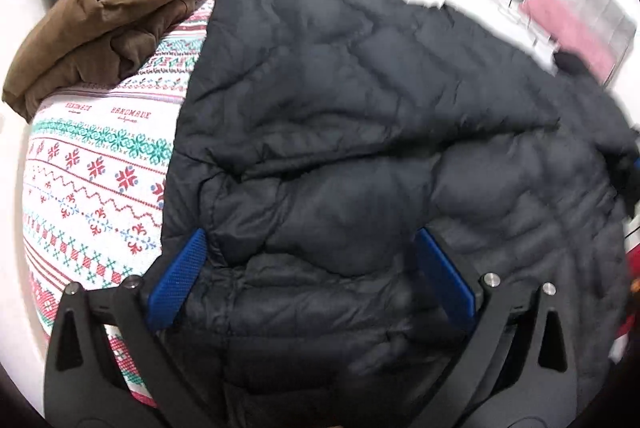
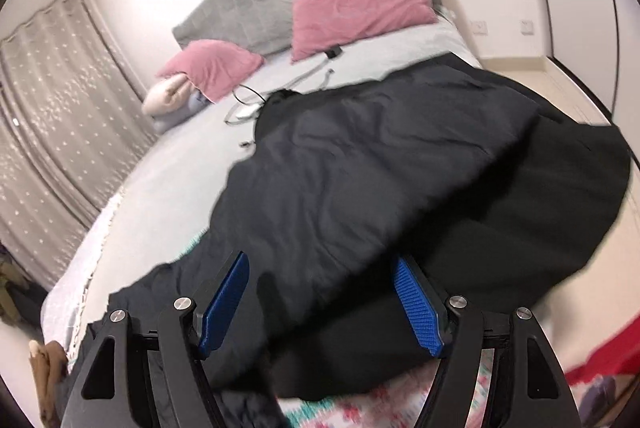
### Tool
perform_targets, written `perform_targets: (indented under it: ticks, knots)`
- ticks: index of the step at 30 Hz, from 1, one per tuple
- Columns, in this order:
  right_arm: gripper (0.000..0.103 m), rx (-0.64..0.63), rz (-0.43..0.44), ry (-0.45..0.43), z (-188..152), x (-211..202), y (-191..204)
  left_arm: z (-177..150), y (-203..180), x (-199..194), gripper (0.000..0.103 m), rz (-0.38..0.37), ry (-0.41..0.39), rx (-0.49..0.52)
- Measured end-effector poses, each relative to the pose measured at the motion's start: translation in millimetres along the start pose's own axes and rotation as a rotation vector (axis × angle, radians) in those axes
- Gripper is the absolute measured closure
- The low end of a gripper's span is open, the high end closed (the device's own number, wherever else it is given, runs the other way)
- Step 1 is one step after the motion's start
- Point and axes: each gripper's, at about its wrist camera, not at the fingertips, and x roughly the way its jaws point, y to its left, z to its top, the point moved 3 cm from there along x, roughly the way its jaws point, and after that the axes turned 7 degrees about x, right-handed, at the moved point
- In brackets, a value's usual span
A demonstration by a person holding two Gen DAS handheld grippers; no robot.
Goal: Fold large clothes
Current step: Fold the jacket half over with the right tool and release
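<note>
The black jacket (image 1: 380,148) is lying across the bed (image 2: 168,180), partly over a patterned blanket (image 1: 92,180), with a brown garment (image 1: 108,16) bunched beside its far left corner. A sleeve or side panel is sitting folded over the body, making a puffy ridge across the middle.

Both tools are standing open. The left tool (image 1: 310,276) is hovering with its 2 blue pads either side of the jacket's near bulge, not pressing it. The right tool (image 2: 324,308) is also gaping over the dark fabric, gripping nothing.

Risks, as I am judging them:
- The quilted filling is springy, so the folded panel is likely to be creeping back open with nothing holding it.
- The slick shell may be sliding on the blanket if a tool pinches only 1 layer and drags.
- In the right wrist view the jacket's right edge is reaching toward the bed's side, so a careless pull may be tipping it off.
- A cable (image 2: 280,88) is lying just beyond the far edge and could be snagging.

The long axis is running from the near tools away toward the pink pillows (image 2: 360,12); which end is the collar I cannot tell.
</note>
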Motion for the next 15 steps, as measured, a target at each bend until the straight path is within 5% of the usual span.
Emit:
perform_targets:
  ticks: [1, 3, 5, 10, 15]
  knots:
    - [0.035, -0.005, 0.004, -0.013, -2, 0, 2, 3, 2, -5, 0.001, -0.023, -0.020, -0.025]
    - [0.072, -0.041, 0.017, -0.037, -7, 2, 13, 8, 7, -15, 0.001, -0.067, -0.057, -0.073]
    - [0.093, -0.084, 0.054, -0.036, -14, 2, 30, 12, 11, -23, 0.001, -0.116, -0.094, -0.112]
    - [0.095, -0.292, 0.208, -0.076, -49, -34, 107, 16, 8, -35, 0.001, -0.164, -0.162, -0.121]
    - [0.095, -0.521, 0.371, -0.016, -111, -64, 184, 15, -1, -37, 0.001, -0.151, -0.167, -0.074]
